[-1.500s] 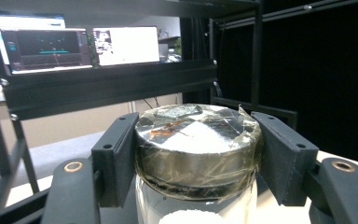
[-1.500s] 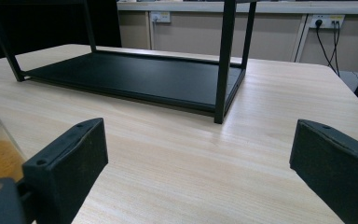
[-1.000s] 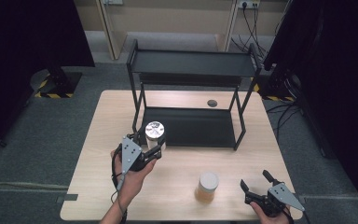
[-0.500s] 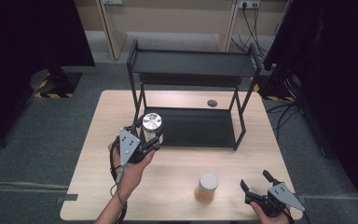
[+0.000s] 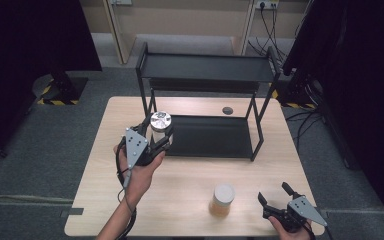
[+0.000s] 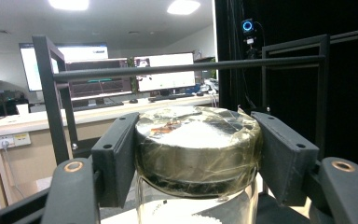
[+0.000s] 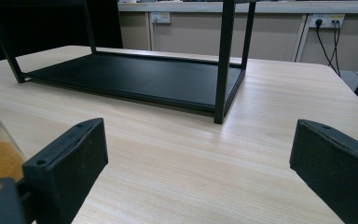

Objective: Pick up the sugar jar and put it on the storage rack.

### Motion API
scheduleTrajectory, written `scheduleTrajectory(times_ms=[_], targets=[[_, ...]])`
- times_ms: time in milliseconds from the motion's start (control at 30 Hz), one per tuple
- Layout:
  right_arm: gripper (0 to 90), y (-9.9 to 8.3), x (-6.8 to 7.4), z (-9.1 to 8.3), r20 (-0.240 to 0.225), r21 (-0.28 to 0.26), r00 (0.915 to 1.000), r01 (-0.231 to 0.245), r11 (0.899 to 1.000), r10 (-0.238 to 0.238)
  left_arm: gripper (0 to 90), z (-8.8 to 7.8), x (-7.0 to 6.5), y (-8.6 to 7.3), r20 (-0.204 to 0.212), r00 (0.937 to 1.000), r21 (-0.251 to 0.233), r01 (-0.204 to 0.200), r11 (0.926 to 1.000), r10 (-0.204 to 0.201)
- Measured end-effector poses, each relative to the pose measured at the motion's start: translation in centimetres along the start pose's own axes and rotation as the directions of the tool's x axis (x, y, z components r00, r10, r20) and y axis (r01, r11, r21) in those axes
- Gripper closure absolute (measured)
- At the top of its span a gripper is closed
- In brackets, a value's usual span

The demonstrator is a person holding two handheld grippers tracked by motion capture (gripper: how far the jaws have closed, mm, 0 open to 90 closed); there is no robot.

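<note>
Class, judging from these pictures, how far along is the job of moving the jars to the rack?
Done: nothing sits on the rack yet. In hand: the left tongs grip the silver-lidded jar by its lid, held beside the rack's lower shelf. Left: shelving it; the orange-filled jar waits on the table beside the open right tongs.

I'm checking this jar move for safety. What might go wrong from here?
1. The left hand-held gripper clamps the silver-lidded jar only at its lid, so the glass body hangs below and might slip or swing.
2. The jar sits close to the black shelf and its front post; it may knock the frame.
3. The second jar stands near the open right hand-held gripper, which might tip it.
</note>
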State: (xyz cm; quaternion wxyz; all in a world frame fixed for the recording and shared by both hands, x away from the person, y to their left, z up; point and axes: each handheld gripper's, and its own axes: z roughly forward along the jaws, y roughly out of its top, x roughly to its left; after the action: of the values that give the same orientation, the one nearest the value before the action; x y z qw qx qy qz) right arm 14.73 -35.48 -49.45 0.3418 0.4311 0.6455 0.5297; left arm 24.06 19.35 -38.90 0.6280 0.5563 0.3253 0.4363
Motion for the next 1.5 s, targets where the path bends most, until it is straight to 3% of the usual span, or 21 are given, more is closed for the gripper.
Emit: scheduleTrajectory(times_ms=[467,1500], targets=[[4.4,0.0,0.0,0.0,0.000,-0.002,1.0000,0.000,1.000,0.000,34.6,1.1,0.3,1.3,-0.018,0.9997,-0.019,-0.017,0.9997,0.017],[4.4,-0.1,0.0,0.0,0.000,-0.003,1.0000,-0.001,1.000,0.001,34.6,3.5,0.5,3.8,-0.041,0.9992,-0.056,-0.003,0.9984,0.001]])
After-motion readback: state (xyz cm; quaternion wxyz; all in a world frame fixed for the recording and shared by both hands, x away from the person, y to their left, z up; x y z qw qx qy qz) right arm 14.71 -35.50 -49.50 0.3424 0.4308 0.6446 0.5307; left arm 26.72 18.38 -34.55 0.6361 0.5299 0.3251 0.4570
